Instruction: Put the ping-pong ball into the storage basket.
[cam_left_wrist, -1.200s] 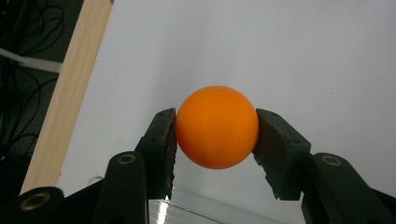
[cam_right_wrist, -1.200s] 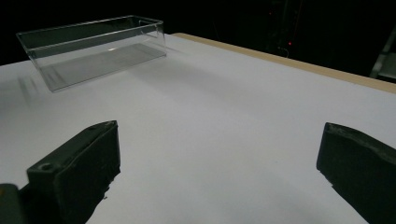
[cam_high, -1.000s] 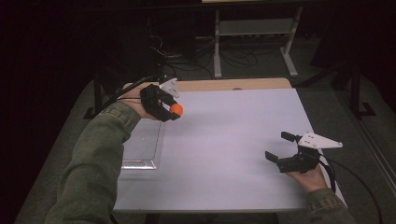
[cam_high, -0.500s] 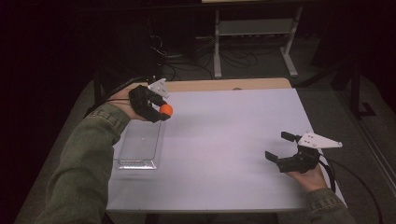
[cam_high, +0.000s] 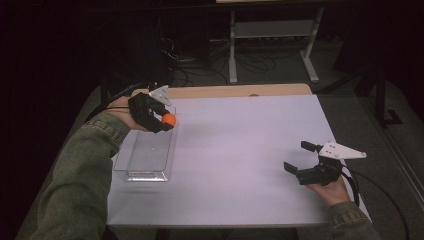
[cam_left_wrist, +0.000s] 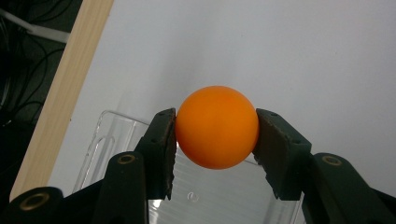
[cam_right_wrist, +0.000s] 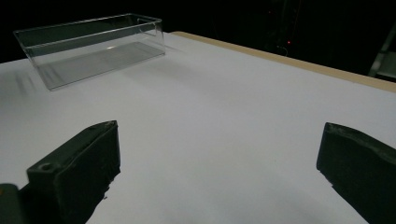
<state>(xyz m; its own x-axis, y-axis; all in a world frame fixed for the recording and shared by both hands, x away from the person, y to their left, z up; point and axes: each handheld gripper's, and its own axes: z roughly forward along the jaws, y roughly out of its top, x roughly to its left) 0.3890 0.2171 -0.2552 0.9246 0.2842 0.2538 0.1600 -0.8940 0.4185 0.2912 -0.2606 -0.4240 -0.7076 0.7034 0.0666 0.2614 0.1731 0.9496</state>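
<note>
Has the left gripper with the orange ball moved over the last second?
Yes. The left gripper, shut on the orange ball, has drawn back toward the table's left edge, now over the far end of the clear tray.

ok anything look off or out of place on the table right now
Nothing stands out. The clear box sits flat and empty near the table's left edge, with no visible cracks. The left tongs hold the orange ball squarely above its far end. The right tongs are open and empty over bare tabletop.
</note>
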